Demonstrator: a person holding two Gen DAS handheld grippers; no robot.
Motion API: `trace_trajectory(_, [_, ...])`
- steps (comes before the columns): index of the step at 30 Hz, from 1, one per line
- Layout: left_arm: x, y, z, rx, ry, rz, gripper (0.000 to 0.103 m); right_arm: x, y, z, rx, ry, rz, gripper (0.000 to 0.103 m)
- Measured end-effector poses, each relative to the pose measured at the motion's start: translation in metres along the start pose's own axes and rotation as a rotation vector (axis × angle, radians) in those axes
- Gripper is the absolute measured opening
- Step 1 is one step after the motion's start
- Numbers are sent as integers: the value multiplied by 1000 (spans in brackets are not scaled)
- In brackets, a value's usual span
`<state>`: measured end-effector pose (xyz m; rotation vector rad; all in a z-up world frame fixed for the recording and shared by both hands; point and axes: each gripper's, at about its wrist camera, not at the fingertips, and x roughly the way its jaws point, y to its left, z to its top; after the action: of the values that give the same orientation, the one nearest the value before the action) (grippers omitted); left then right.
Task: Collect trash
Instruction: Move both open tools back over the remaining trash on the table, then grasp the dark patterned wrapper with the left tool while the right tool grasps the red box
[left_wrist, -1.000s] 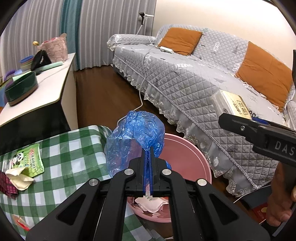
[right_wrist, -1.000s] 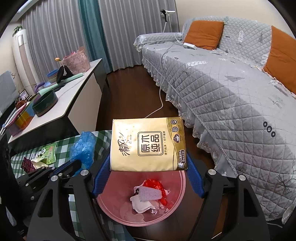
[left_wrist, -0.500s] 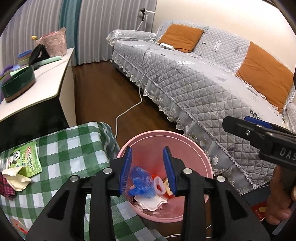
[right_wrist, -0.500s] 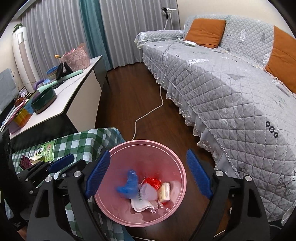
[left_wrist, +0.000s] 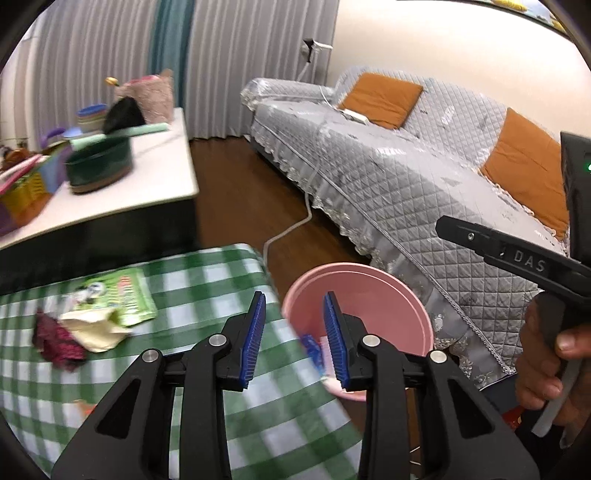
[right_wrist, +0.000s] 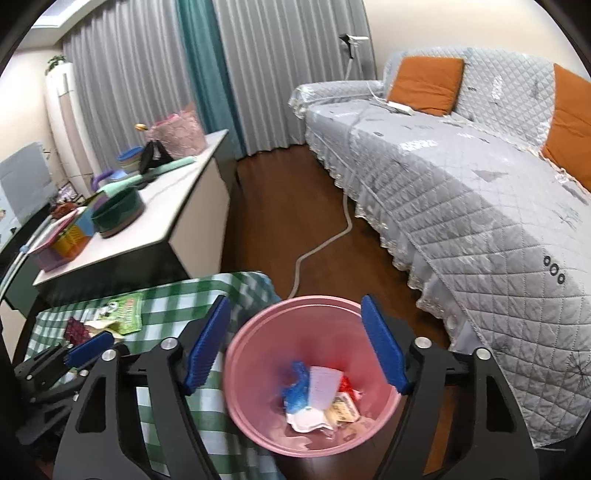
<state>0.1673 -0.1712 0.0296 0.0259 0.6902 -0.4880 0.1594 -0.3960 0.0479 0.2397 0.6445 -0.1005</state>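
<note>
A pink trash bin (right_wrist: 255, 343) stands on the floor beside the green checked table (left_wrist: 207, 280). Inside it lie a blue plastic bag (right_wrist: 297, 382), a tissue pack (right_wrist: 343, 404) and other wrappers. My right gripper (right_wrist: 295, 332) is open and empty above the bin. My left gripper (left_wrist: 293, 325) is open and empty over the table's right edge, next to the bin (left_wrist: 373, 284). On the table lie a green packet (left_wrist: 122, 295), a crumpled cream paper (left_wrist: 94, 328) and a dark red wrapper (left_wrist: 55, 338). The left gripper also shows in the right wrist view (right_wrist: 88, 345).
A grey quilted sofa (right_wrist: 461, 177) with orange cushions (right_wrist: 424, 83) runs along the right. A white sideboard (left_wrist: 129, 184) with a green bowl (left_wrist: 99, 170) and clutter stands behind the table. A white cable (right_wrist: 321, 243) lies on the wooden floor.
Both grippers opened and dropped the blue bag and the tissue pack into the bin. The left gripper has since swung left toward the table; the right has pulled back a little.
</note>
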Motion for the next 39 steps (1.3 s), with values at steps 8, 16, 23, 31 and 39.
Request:
trace_trajectory(8, [-71, 65, -1, -37, -69, 98, 25, -20, 53, -7, -69, -41, 86, 51])
trace_trajectory(16, [-121, 128, -13, -91, -112, 197, 24, -31, 112, -25, -152, -32, 182, 45])
trace_trajectory(23, [-140, 176, -41, -190, -137, 271, 23, -26, 169, -59, -264, 18, 254, 45])
trace_trajectory(31, [-134, 198, -58, -229, -131, 336, 21, 6, 210, -105, -290, 184, 318, 48])
trace_trajectory(39, [-123, 209, -65, -231, -126, 343, 21, 41, 236, -145, -352, 352, 337, 55])
